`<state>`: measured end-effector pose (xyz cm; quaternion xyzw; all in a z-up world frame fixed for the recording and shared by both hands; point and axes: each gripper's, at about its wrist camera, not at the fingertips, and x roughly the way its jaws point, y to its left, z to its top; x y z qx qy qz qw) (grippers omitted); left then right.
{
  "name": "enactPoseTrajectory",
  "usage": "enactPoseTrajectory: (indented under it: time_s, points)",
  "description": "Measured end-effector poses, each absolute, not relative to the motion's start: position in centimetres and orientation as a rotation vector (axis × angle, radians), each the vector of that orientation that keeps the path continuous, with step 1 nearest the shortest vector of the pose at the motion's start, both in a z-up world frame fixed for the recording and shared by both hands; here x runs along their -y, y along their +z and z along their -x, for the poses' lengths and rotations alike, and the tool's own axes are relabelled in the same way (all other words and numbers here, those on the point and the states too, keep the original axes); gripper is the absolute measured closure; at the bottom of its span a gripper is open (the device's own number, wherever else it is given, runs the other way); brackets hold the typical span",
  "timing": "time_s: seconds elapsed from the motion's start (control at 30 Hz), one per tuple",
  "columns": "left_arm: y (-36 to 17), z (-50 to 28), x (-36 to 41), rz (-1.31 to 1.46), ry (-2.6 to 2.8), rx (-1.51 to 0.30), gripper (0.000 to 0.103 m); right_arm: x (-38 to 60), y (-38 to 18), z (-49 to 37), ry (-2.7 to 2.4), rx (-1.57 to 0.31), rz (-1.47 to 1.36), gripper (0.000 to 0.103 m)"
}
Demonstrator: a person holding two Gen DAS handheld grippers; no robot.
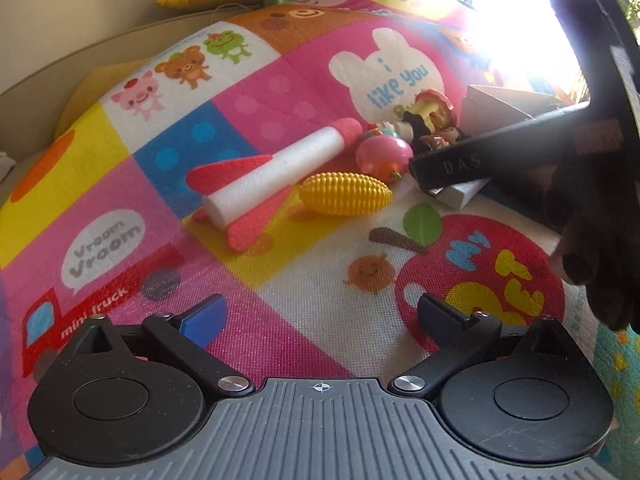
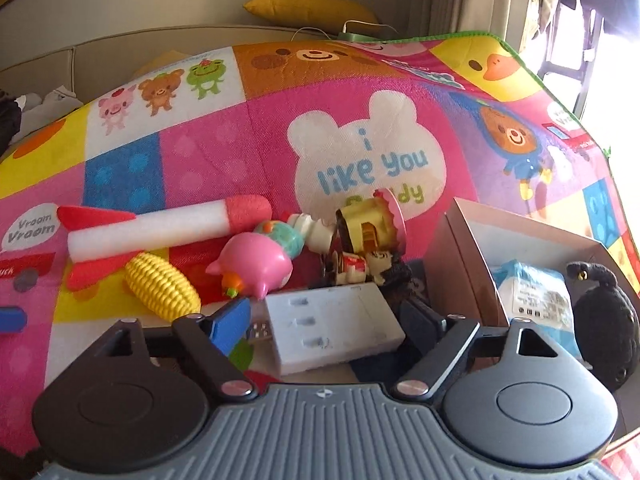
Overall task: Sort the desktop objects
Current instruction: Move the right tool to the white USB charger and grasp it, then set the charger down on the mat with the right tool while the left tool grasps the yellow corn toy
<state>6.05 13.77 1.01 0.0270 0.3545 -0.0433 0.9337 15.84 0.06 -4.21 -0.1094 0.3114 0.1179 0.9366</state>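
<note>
On the colourful play mat lie a foam rocket [image 1: 264, 180] [image 2: 160, 232], a yellow toy corn [image 1: 344, 194] [image 2: 160, 286], a pink round toy [image 1: 382, 154] [image 2: 256, 266], small figurines [image 2: 360, 236] and a white flat USB hub [image 2: 332, 330]. My right gripper [image 2: 326, 320] is open, its fingers on either side of the white hub, which rests low over the mat. My left gripper [image 1: 320, 316] is open and empty above the mat, in front of the rocket and corn. The right gripper's body [image 1: 520, 148] shows at the right in the left wrist view.
An open cardboard box [image 2: 460, 240] at the right holds a blue-white packet [image 2: 536, 296] and a black plush toy [image 2: 604, 320]. A beige sofa with a yellow cushion [image 2: 308, 8] stands behind the mat. Bright window light comes from the far right.
</note>
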Motion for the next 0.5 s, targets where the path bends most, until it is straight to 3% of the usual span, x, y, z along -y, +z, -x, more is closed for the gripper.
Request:
enactPoseTrajectory:
  time_s: [0.3,0.43,0.5]
  points:
    - [1.0,-5.8,-14.0,-0.029,-0.118,-0.712,0.0,-0.6,-4.0,-21.8,0.348,-0.86,0.122,0.005]
    - [0.9,-5.8,-14.1,-0.02,-0.127,-0.711,0.0,-0.1,-3.0,-20.0,0.567,-0.938,0.047,0.01]
    - [1.0,-5.8,-14.0,-0.023,-0.131,-0.711,0.0,-0.6,-3.2,-18.4,0.544,-0.888,0.131,0.01]
